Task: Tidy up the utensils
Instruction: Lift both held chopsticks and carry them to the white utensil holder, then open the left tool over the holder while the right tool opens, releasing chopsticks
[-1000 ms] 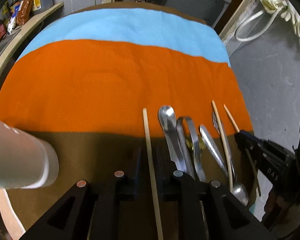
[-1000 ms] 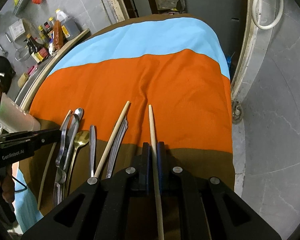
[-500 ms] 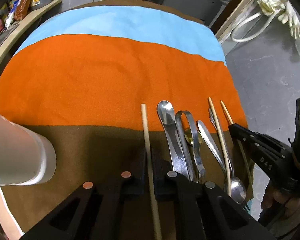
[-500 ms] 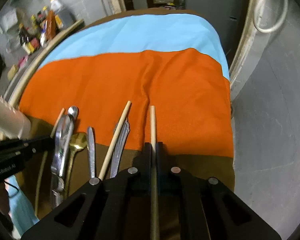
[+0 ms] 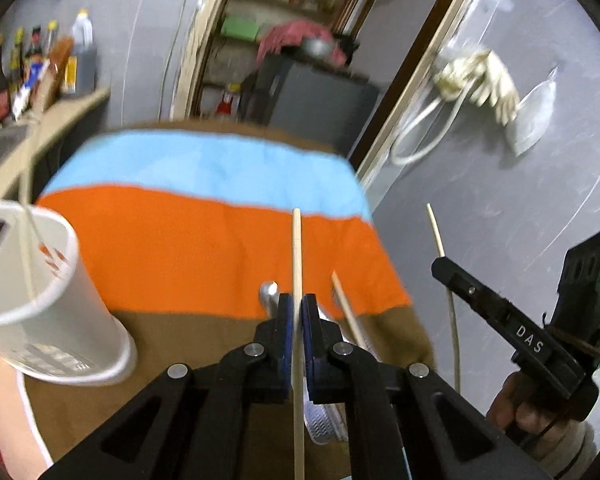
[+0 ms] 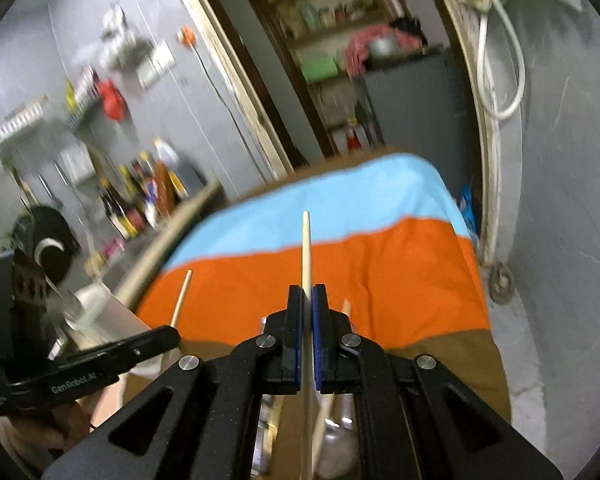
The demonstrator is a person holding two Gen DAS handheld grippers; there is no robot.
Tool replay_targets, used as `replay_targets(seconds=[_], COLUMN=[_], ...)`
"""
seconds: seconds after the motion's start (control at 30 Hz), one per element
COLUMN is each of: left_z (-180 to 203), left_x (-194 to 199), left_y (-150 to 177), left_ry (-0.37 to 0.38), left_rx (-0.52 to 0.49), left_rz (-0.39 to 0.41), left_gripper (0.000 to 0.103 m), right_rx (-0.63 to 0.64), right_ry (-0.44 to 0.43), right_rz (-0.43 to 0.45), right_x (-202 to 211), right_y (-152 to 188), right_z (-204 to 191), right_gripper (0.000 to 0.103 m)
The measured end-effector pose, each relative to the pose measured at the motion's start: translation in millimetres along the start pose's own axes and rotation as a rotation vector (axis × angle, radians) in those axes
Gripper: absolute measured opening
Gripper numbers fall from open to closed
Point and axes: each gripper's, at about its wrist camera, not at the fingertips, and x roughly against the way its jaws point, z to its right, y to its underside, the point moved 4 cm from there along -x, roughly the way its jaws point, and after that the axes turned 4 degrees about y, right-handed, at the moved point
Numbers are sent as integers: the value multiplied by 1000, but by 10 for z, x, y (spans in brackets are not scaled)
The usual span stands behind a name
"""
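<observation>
Grey concrete walls (image 5: 480, 208) and a dark doorway with cluttered shelves (image 6: 332, 24) lie beyond the bench, all of it smeared by motion. Over the bench lies a striped cloth of sky blue, orange and brown bands (image 5: 180, 248). On its near left corner stands a white plastic utensil holder with slotted sides (image 5: 40, 300); one thin stick leans inside it, and its lower edge is cut off by the left wrist view's rim. Bottles (image 5: 24, 76) crowd a shelf at far left, too blurred to read.

Next in size, the left gripper (image 5: 296, 312) has its jaws clenched on a pale wooden chopstick (image 5: 297, 264) that runs straight up between the blue pads, lifted off the cloth. At the right of that view the right gripper (image 5: 440, 266), held in a person's hand (image 5: 532, 412), shows only from the side. In its own view the right gripper (image 6: 308, 304) likewise has its jaws clamped on a second pale wooden chopstick (image 6: 306, 248), tip raised over the orange band.

Remaining utensils lie on the brown band at the near edge: a steel spoon bowl (image 5: 269, 292), another wooden chopstick (image 5: 346, 308) and a ridged metal handle (image 5: 320, 420), mostly hidden behind the gripper bodies.
</observation>
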Motion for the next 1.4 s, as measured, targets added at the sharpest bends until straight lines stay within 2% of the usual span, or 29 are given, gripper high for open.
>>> replay_targets(seconds=[0.2,0.53,0.63,0.8,0.97,1.1,1.4], left_z=[8,-346,-609,-1226,-1773,-2056,-2256], left_x=[440,1212,1467,1768,1847,1813,1493], left_y=[-314,-721,-833,-989,-1039,-1036,-948], left_ry=[34,31,17,-49,-90,-88,-113], left_rx=[-30,-18,8,96,181,240,215], left_rz=[114,292,349,435,502,539,572], left_gripper=[5,5,5,5,5,5,5], right_rx=[6,84,80,44,-8,-43,-51], right_ry=[-73,-186,-234,-314,-350,-337,-299], right_rz=[189,318,348,396,427,440,460], right_x=[334,428,421,252,-6,-219,-506], right_y=[-280,-590,-627,-662,-560,-437,-252], right_z=[-404,-1318,-1593,-2014,-2292,-2385,-2342], right_gripper=[5,5,5,5,5,5,5])
